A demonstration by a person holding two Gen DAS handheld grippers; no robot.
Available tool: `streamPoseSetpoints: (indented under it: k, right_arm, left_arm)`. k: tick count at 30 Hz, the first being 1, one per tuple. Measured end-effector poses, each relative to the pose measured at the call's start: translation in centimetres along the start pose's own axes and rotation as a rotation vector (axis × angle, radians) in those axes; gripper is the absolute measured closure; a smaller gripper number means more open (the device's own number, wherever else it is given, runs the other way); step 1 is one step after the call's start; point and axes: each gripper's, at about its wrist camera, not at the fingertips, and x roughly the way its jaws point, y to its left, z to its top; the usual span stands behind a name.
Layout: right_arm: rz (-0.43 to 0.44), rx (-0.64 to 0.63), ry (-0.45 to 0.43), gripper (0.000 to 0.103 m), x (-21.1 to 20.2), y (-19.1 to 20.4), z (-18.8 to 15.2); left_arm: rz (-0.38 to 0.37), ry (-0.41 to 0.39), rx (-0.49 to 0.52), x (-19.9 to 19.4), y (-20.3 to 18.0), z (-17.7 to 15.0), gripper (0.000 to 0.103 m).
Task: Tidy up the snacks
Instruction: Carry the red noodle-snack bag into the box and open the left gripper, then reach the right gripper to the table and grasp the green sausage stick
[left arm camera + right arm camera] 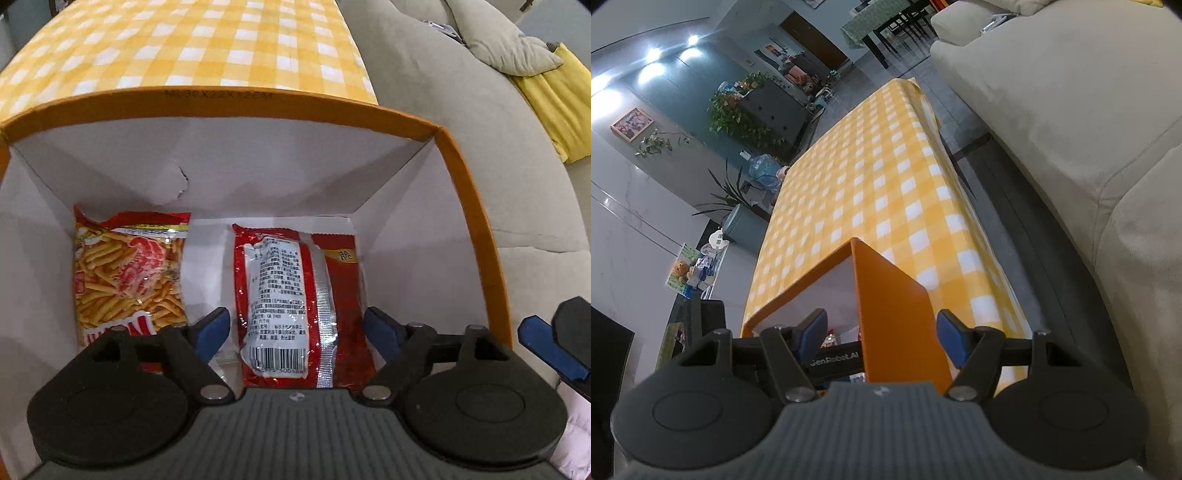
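Note:
An orange cardboard box (476,221) with a white inside stands on the yellow checked tablecloth (207,48). Two snack packets lie on its floor: a fries-print packet (129,269) at the left and a red packet (295,295), back side up with its barcode showing. My left gripper (297,330) points down into the box, open. Its blue pads flank the red packet without pressing on it. My right gripper (882,332) is open and straddles the box's orange side wall (897,325), one finger inside and one outside. One of its blue pads (546,343) shows at the left view's right edge.
A beige sofa (1071,147) runs close along the table's right side, with a yellow cloth (554,96) on it. Plants, a dark cabinet (775,110) and a dining table stand far across the room.

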Motion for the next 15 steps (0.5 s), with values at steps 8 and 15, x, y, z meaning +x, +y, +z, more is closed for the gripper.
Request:
streamPoseSetpoints:
  k: [8,15]
  right_arm:
    - [-0.009,0.003,-0.008,0.038,-0.1,-0.2,0.2]
    - [0.004,-0.003,-0.023,0.038,-1.0,0.0,0.2]
  left_arm:
    - [-0.002,-0.042,0.024,-3.4,-0.2,-1.1,0.006]
    - [-0.001,-0.106,0.075,-8.0,0.1,-2.1,0.007]
